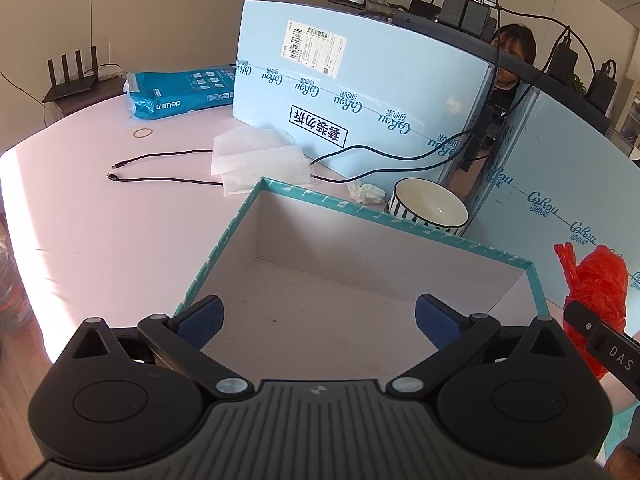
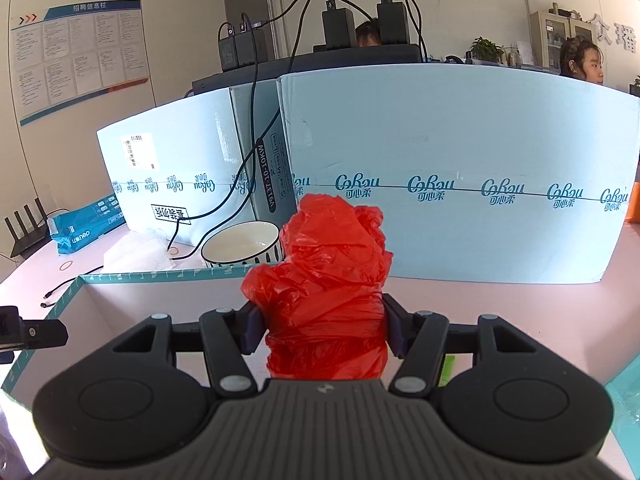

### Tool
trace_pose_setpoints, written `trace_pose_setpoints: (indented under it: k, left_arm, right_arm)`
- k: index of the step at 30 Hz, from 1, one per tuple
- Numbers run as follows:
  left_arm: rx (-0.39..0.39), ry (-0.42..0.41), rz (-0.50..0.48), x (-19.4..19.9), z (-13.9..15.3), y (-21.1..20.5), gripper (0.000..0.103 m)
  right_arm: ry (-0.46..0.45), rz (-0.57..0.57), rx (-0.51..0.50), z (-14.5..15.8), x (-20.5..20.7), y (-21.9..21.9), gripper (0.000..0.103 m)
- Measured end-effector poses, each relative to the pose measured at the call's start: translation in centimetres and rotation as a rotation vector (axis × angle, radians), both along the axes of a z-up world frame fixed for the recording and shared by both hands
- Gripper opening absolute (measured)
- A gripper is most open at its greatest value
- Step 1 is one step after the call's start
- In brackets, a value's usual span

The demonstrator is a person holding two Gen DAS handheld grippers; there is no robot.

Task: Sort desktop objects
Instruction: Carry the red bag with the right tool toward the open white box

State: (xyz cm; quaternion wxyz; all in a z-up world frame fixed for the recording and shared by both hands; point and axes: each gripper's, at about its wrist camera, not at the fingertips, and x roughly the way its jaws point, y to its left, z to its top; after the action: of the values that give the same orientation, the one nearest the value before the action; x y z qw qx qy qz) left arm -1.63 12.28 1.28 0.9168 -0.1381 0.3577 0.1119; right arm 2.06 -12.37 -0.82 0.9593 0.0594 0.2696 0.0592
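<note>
Both wrist views close, angled down; share box, bowl.

A notice board hangs on the white wall, left of the dark partition. A cabinet stands far right of it.

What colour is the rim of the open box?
Teal with small white marks, around the open box; the left wrist view shows it best.

We are counting one box, one bowl, one red bag, two cables, one tissue, one rubber band.
</note>
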Motion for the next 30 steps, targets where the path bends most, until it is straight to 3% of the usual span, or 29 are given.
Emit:
trace_pose_setpoints:
  k: [30]
  left_arm:
    - [-0.004, 0.041, 0.075, 0.5, -0.8, 1.9, 0.102]
  right_arm:
    - [0.035, 0.093, 0.012, -0.9, 1.4, 2.7, 0.062]
